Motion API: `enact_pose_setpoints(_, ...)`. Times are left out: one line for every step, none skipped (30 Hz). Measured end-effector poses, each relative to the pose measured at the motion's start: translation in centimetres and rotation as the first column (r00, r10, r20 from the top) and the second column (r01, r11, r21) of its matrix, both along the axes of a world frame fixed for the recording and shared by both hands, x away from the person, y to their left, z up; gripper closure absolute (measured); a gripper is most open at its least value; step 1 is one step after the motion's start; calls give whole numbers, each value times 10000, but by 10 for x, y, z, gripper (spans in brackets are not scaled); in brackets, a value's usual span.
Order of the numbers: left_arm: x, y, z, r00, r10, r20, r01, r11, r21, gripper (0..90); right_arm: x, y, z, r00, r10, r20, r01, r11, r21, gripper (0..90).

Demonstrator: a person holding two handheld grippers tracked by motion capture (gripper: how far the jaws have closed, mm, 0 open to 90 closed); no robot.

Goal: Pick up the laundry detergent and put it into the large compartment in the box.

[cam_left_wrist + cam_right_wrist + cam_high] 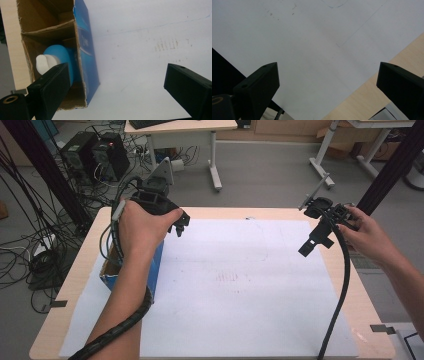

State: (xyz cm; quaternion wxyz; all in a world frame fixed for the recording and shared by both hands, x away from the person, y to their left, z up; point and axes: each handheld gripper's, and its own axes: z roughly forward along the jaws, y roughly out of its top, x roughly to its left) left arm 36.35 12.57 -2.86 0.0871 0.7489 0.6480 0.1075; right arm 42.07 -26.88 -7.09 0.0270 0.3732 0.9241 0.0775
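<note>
A blue cardboard box (156, 270) lies open on the left of the table, partly under the person's left forearm. In the left gripper view the box (86, 47) shows its brown inside, with a blue rounded object with a white end (56, 58) in it. My left gripper (179, 226) hovers over the box's far end; its jaws stand wide apart with nothing between them (117, 85). My right gripper (314, 242) hangs above the right side of the white sheet, open and empty (328, 87).
A large white paper sheet (240, 285) covers most of the wooden table (360, 310), with faint red marks (231, 277) at its middle. Cables trail from both grippers. Beyond the far edge are desks, computer boxes (97, 152) and floor cables.
</note>
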Motion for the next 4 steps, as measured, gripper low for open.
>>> enact_pose_setpoints(0, 0, 0, 10000, -14, -26, 14, 10000, 11, 73, 0, 0, 0, 10000, -7, 0, 7, 10000, 13, 43)
enact_pose_setpoints(0, 0, -1, 10000, -4, -29, 4, 10000, 4, 73, 0, 0, 0, 10000, -7, 0, 7, 10000, 13, 43)
enact_pose_setpoints(-1, 0, -1, 10000, -3, -25, 3, 10000, -11, 73, 0, 1, 0, 10000, 10, -12, -10, 10000, -11, 43)
enact_pose_setpoints(-1, 0, -1, 10000, -41, -36, 41, 10000, -18, 73, 0, 0, 0, 10000, 36, -17, -36, 10000, -25, 43)
